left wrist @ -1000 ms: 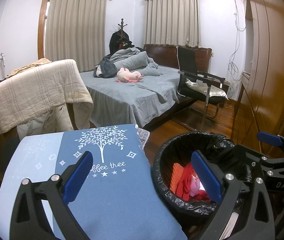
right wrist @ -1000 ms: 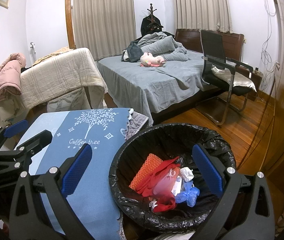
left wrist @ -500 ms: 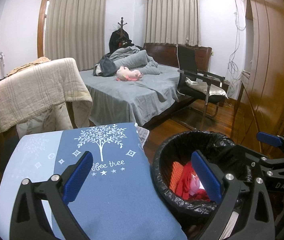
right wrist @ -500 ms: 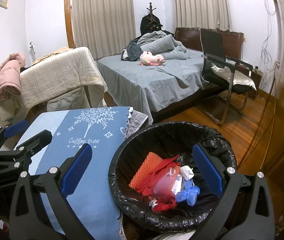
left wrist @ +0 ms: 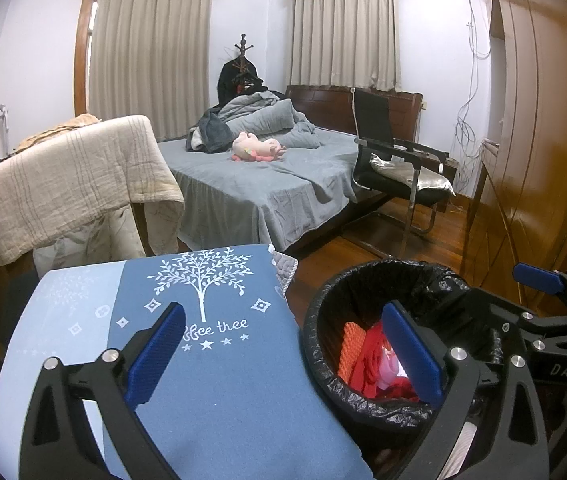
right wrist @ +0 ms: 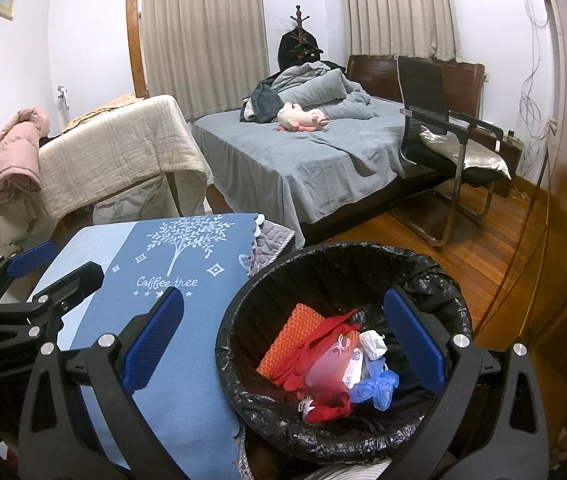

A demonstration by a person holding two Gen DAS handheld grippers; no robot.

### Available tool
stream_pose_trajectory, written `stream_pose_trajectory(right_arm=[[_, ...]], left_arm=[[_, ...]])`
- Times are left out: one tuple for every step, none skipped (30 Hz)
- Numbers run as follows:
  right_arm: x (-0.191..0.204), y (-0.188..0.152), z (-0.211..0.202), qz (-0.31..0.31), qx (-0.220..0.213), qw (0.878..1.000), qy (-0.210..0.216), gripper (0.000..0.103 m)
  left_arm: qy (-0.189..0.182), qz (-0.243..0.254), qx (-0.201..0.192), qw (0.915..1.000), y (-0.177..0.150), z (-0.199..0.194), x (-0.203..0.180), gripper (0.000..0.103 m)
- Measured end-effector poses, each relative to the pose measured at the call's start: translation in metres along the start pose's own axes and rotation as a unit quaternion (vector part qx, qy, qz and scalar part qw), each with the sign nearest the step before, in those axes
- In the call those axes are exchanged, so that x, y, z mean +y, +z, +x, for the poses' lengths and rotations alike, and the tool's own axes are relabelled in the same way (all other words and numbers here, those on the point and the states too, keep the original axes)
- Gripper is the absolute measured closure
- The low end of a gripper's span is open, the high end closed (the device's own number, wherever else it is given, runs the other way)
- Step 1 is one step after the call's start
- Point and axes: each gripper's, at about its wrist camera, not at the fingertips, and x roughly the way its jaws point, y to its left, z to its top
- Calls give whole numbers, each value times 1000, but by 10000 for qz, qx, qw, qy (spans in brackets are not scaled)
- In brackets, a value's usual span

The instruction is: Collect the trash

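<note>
A black-lined trash bin (right wrist: 435,276) stands low in the right wrist view, to the right of a table with a blue cloth (right wrist: 187,320). Inside lie an orange mesh piece (right wrist: 287,340), a red bag (right wrist: 311,356), white paper (right wrist: 373,342) and blue plastic (right wrist: 377,386). My right gripper (right wrist: 283,348) is open and empty, hovering above the bin's left rim. My left gripper (left wrist: 283,360) is open and empty, above the blue cloth (left wrist: 219,380) beside the bin (left wrist: 323,312). The bin's trash (left wrist: 367,356) shows partly there.
A bed with grey covers (right wrist: 323,160) and a pink plush (right wrist: 299,118) lies beyond the table. A black chair (right wrist: 443,140) stands right of the bed. A blanket-draped piece (right wrist: 115,152) is at left. A wooden wardrobe (left wrist: 543,140) lines the right.
Both grippers have lifted and pulled back slightly, so the table and bin sit a little lower in view. Both stay open; the trash in the bin has not moved.
</note>
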Motion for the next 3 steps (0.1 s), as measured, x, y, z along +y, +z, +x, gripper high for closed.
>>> stream_pose_trajectory(right_arm=[[-1, 0, 0, 0, 1, 10000, 0, 5], [-1, 0, 0, 0, 4, 10000, -1, 5], [0, 0, 0, 1, 4, 10000, 0, 5]], left_arm=[[1, 2, -2, 10000, 0, -1, 1, 6], [4, 2, -2, 10000, 0, -1, 0, 6], [1, 2, -1, 10000, 0, 0, 0, 6]])
